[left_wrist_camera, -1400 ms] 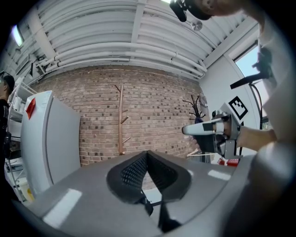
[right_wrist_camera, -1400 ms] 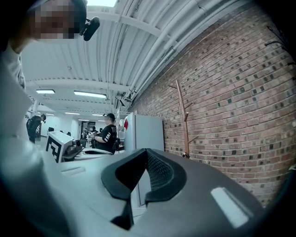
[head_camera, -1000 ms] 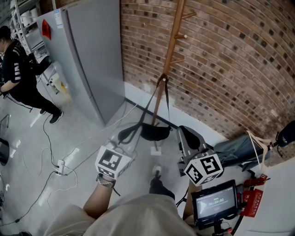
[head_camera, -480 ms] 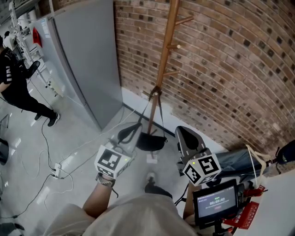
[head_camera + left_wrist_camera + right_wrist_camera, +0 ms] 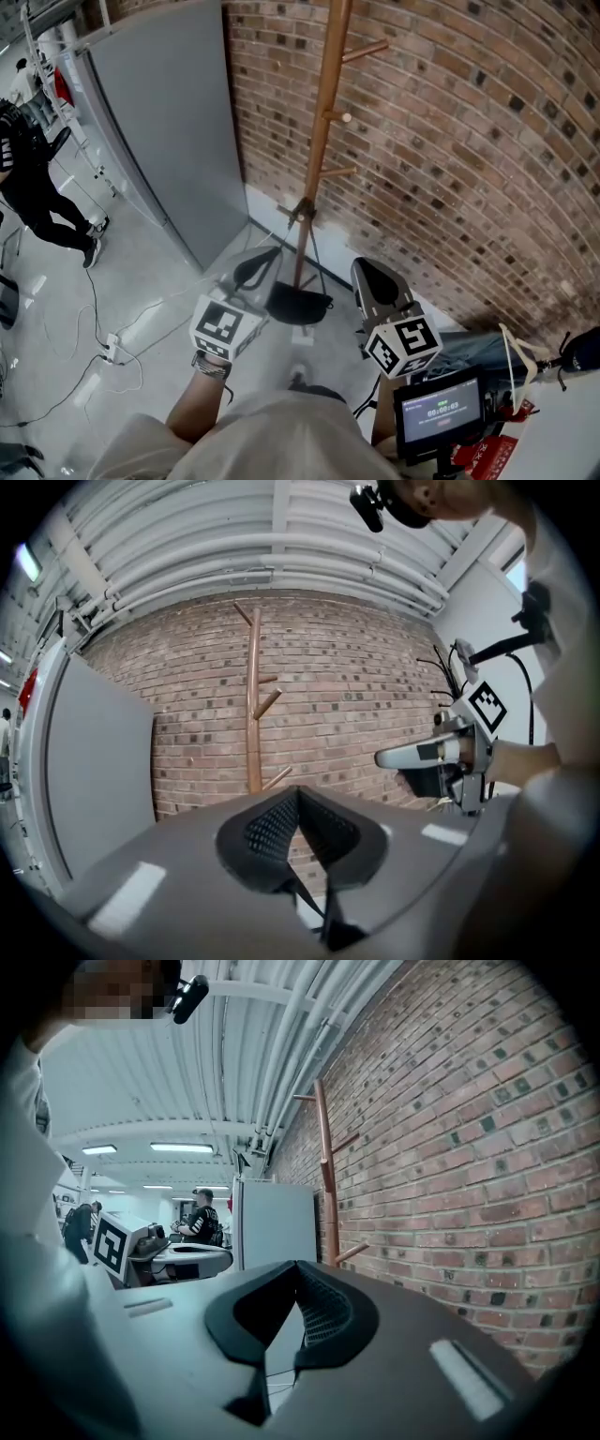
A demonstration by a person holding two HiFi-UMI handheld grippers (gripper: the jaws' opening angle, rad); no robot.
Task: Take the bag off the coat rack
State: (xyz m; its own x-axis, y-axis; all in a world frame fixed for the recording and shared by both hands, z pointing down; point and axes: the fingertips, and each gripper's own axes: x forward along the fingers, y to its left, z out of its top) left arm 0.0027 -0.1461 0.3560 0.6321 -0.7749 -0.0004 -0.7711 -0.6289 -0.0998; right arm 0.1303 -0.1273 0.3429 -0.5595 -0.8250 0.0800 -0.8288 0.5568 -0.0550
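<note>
Left gripper [image 5: 255, 268] and right gripper [image 5: 375, 281] both have jaws pressed together, empty; the bag [image 5: 298, 302] hangs low on the coat rack [image 5: 323, 122], ahead of and below both jaws, between them; its strap [image 5: 302, 214] runs upward; the left looks nearer

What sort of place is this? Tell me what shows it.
Likely an indoor workshop or lab: a bare brick wall, loose cables on a grey floor, and exposed pipes overhead.
</note>
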